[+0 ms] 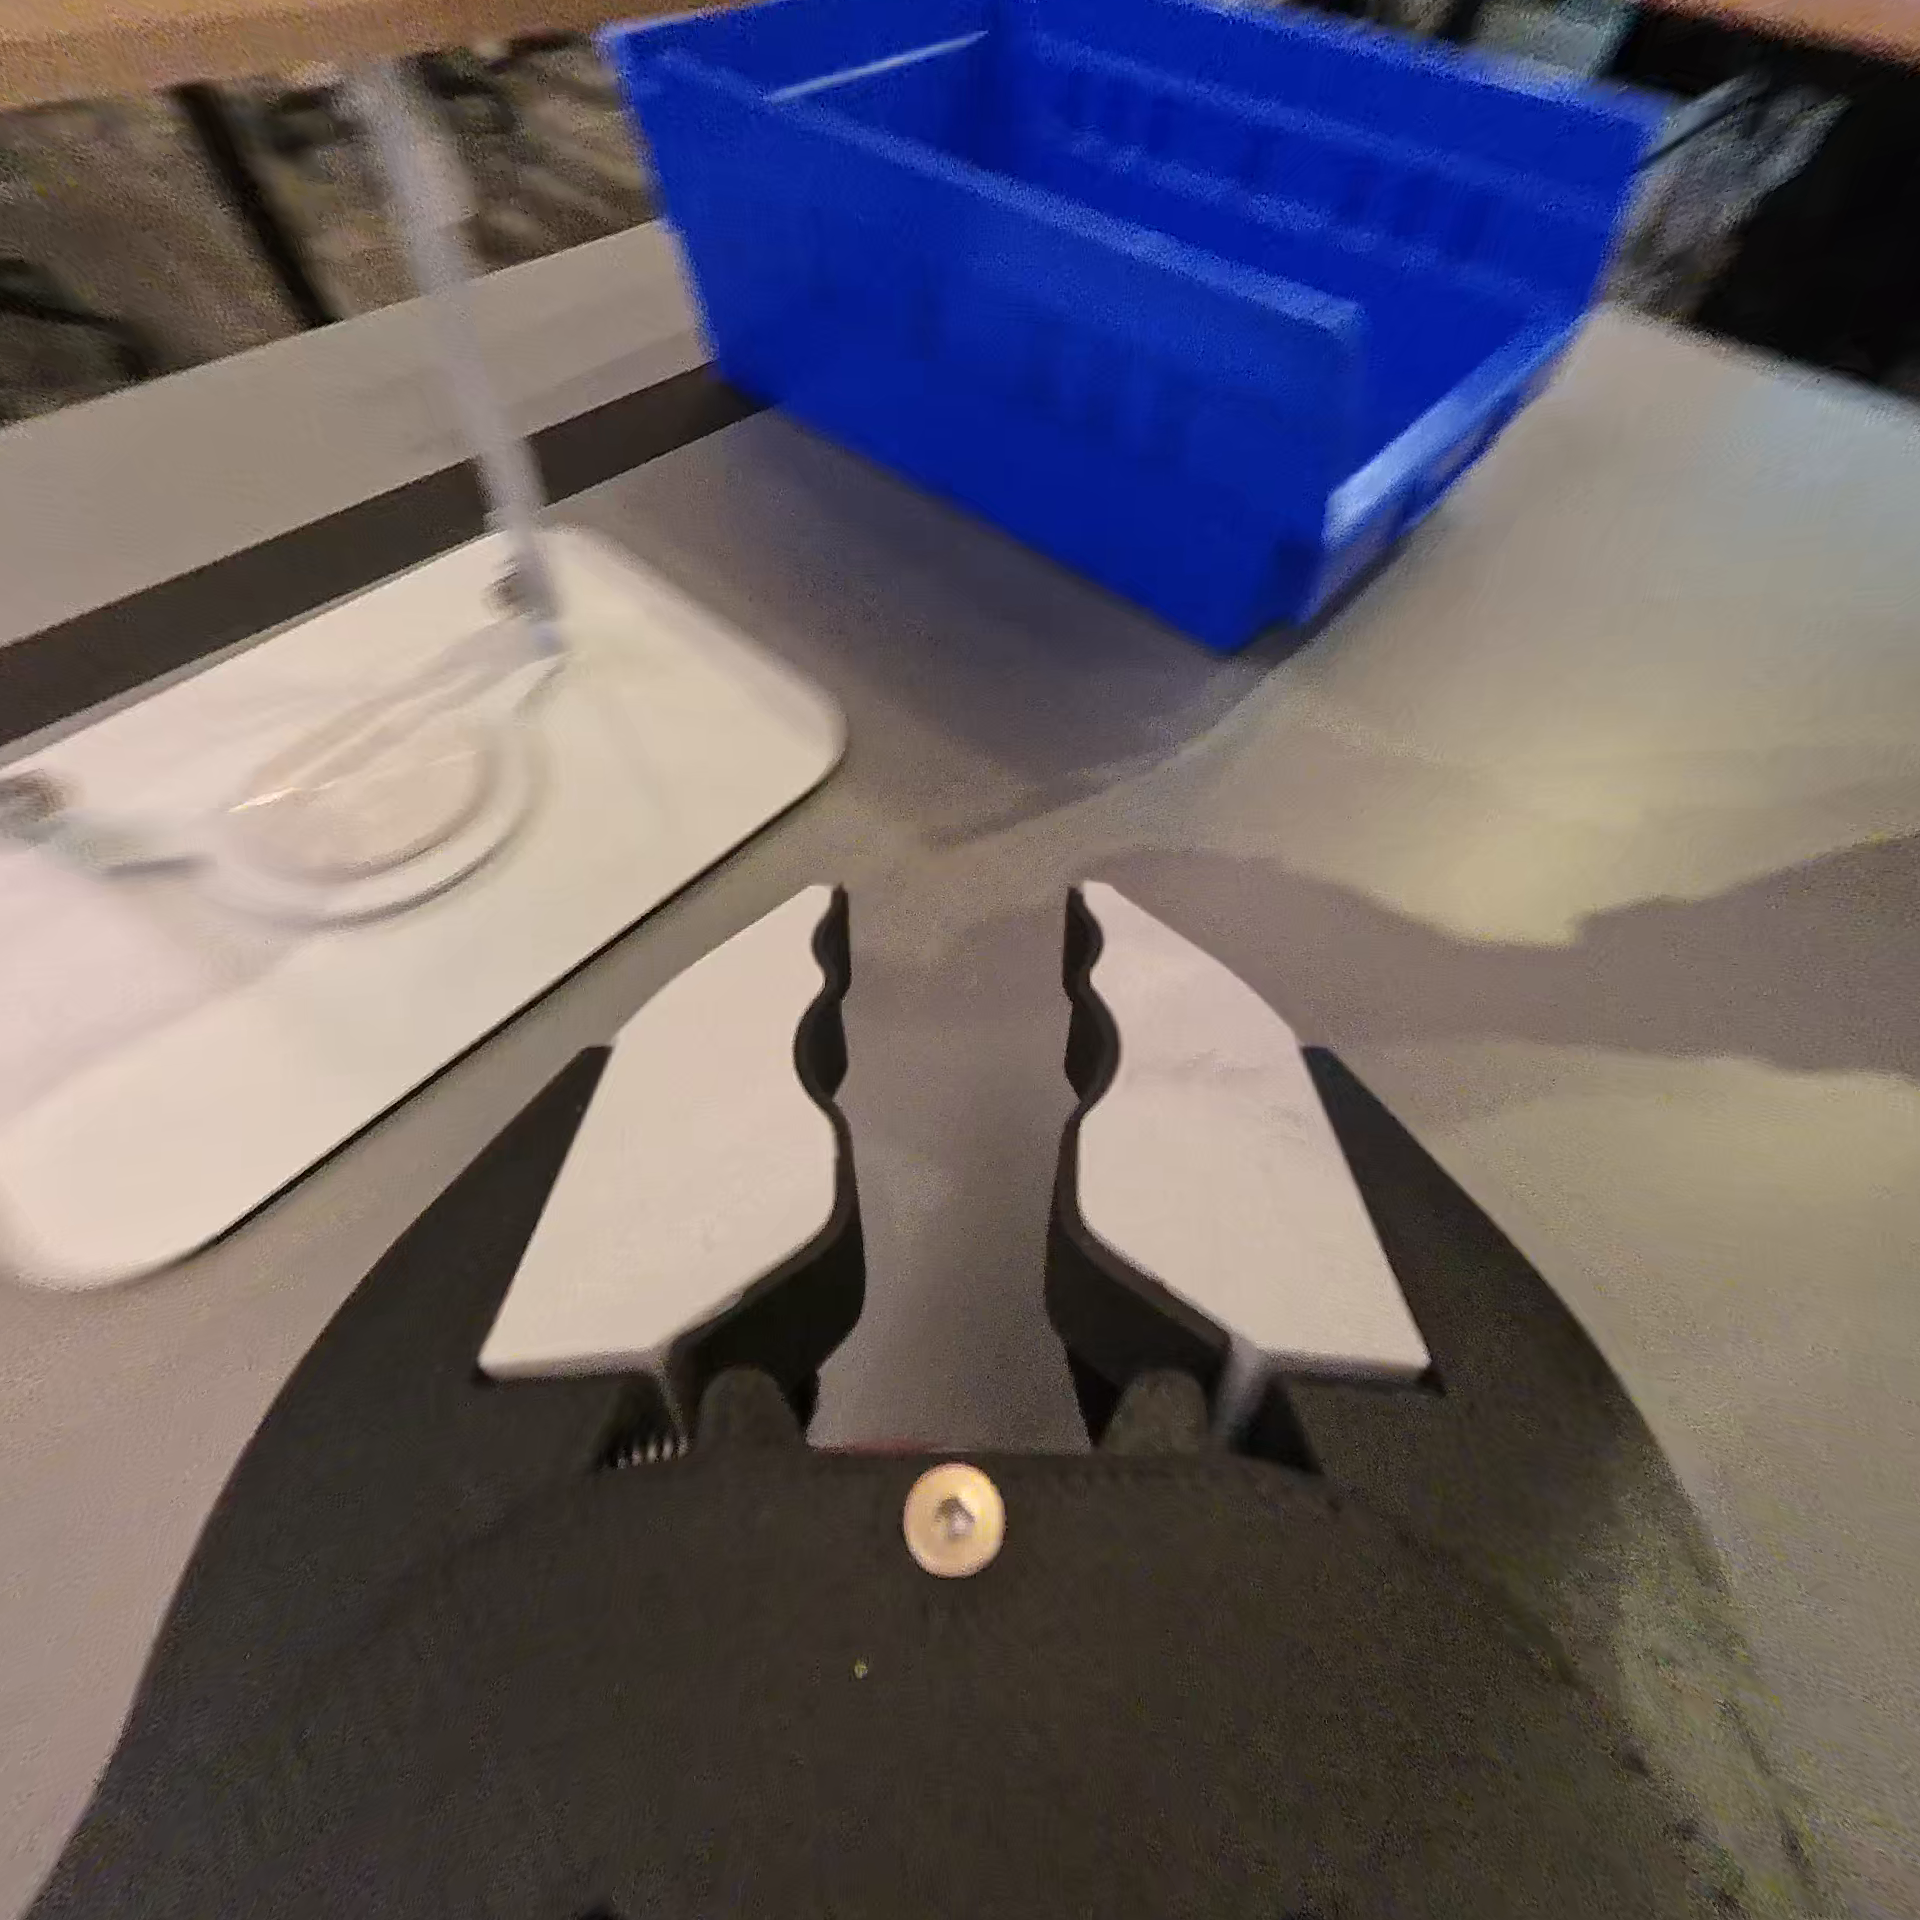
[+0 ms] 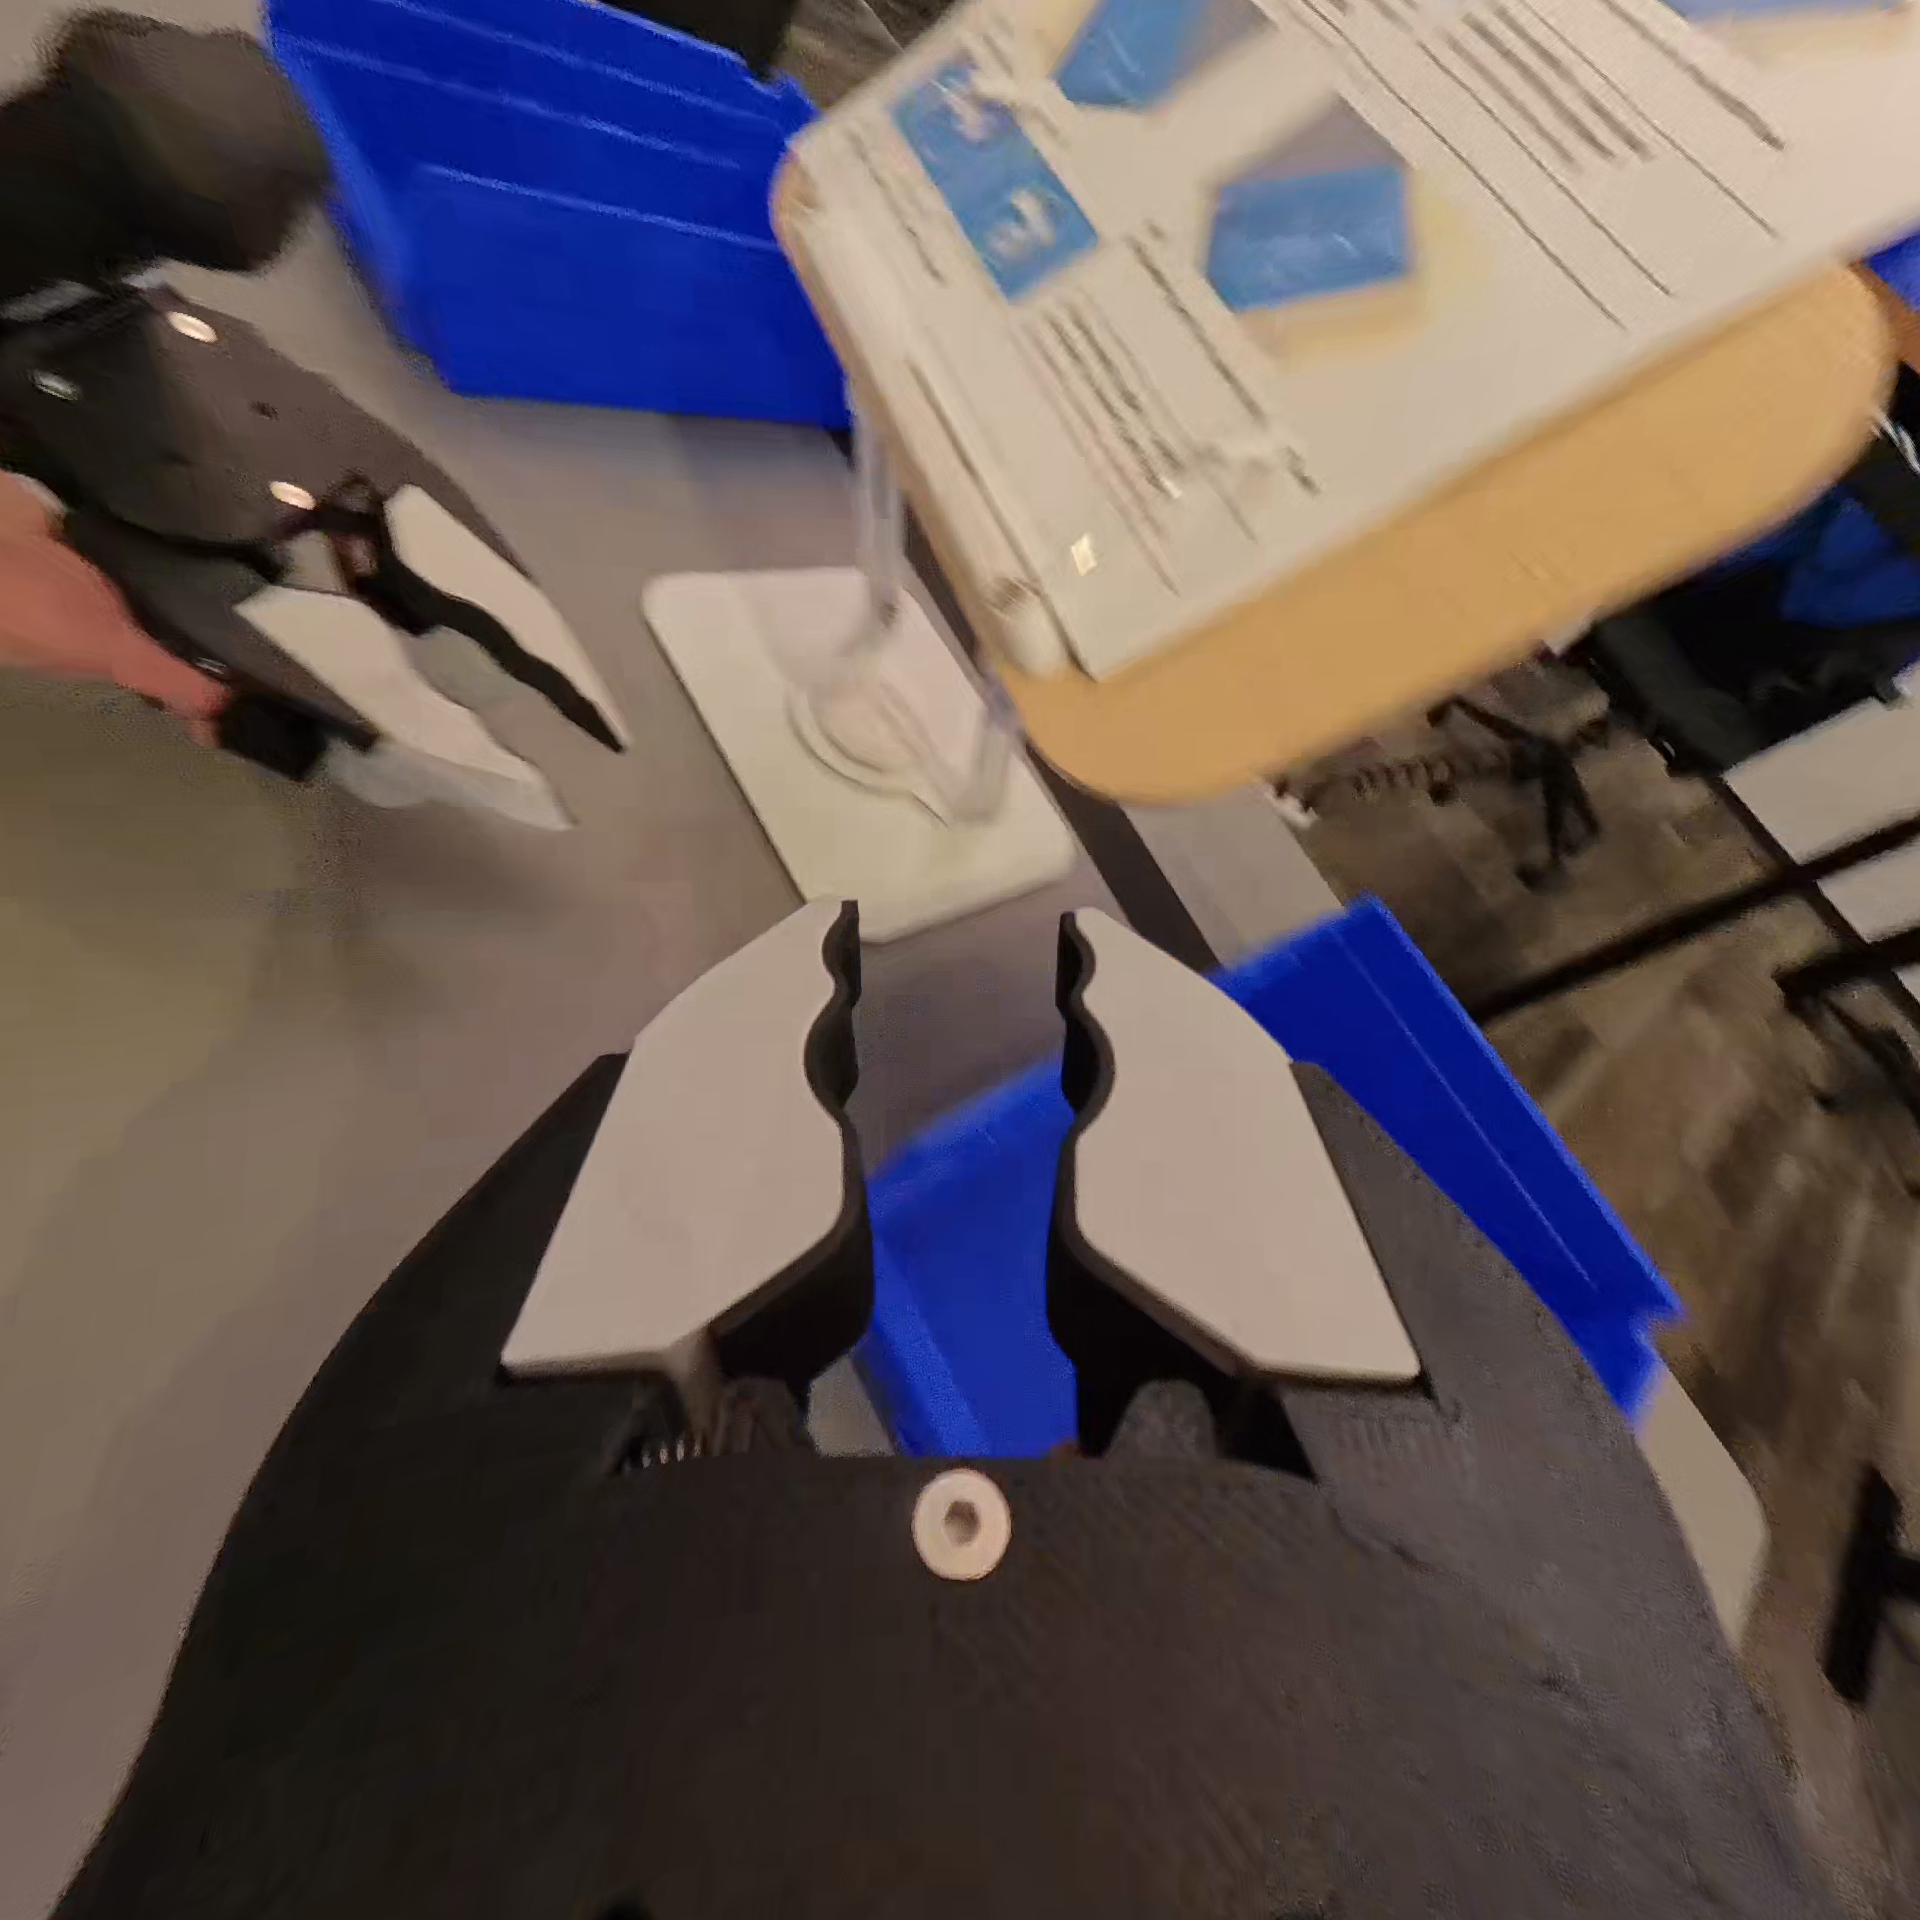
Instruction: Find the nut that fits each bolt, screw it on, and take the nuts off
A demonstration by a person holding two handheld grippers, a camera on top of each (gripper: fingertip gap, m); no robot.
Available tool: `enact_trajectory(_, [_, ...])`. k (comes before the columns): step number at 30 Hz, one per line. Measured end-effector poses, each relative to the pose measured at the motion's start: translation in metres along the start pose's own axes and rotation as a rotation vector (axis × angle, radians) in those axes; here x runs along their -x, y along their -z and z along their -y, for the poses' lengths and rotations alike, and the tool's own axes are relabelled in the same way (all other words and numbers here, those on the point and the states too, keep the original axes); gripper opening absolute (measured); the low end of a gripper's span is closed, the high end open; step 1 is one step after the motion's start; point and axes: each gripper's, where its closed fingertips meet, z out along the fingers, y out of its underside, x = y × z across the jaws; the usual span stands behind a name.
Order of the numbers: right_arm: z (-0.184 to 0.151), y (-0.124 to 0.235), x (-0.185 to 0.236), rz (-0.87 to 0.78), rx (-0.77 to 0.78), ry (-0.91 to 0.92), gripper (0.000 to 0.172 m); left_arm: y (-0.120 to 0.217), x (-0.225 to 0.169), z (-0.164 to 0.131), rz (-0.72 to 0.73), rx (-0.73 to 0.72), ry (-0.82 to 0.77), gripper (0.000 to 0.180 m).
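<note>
Grey counter [image 1: 1558, 727]: I see both tools over it, the pictures blurred.
Left tool [image 1: 954, 914]: fingers apart, nothing between them, bare counter beneath.
Right tool [image 2: 956, 935]: fingers apart, nothing gripped.
Blue bin [image 1: 1091, 343]: at 12 o'clock from my left tool.
Second blue bin [image 2: 1455, 1143]: at 4 o'clock under my right tool.
White stand base [image 1: 416, 883]: at 10 o'clock, carrying a clear post.
Nuts and bolts: I cannot tell where they are.

Each view is taken from behind its own fingers, looking forward and down, close to the grey table [image 1: 1558, 727]. The white stand base [image 1: 416, 883] is seen beyond both fingertips.
</note>
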Motion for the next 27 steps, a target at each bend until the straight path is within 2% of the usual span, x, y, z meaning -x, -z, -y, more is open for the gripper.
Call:
enact_trajectory(2, [0.018,-0.024,0.038,0.047,-0.047,0.015,0.036,0.017,0.033,-0.018,0.135,0.036,-0.054,0.036])
enact_trajectory(5, [0.019,-0.069,0.076,0.071,-0.018,0.025,0.036,0.037,0.075,-0.035,0.257,0.066,-0.048,0.038])
enact_trajectory(7, [0.017,-0.099,0.098,0.1,-0.027,0.001,0.036,0.046,0.103,-0.039,0.368,0.08,-0.086,0.052])
enact_trajectory(11, [0.011,-0.151,0.123,0.091,-0.058,-0.045,0.034,0.055,0.137,-0.036,0.515,0.09,-0.171,0.068])
enact_trajectory(16, [0.012,-0.198,0.144,0.067,-0.078,-0.074,0.036,0.048,0.155,-0.044,0.549,0.139,-0.152,0.085])
enact_trajectory(23, [0.023,-0.229,0.147,-0.003,-0.064,-0.06,0.042,0.046,0.165,-0.041,0.55,0.128,-0.178,0.087])
enact_trajectory(27, [0.027,-0.24,0.135,-0.116,-0.049,-0.041,0.045,0.047,0.171,-0.036,0.548,0.093,-0.173,0.088])
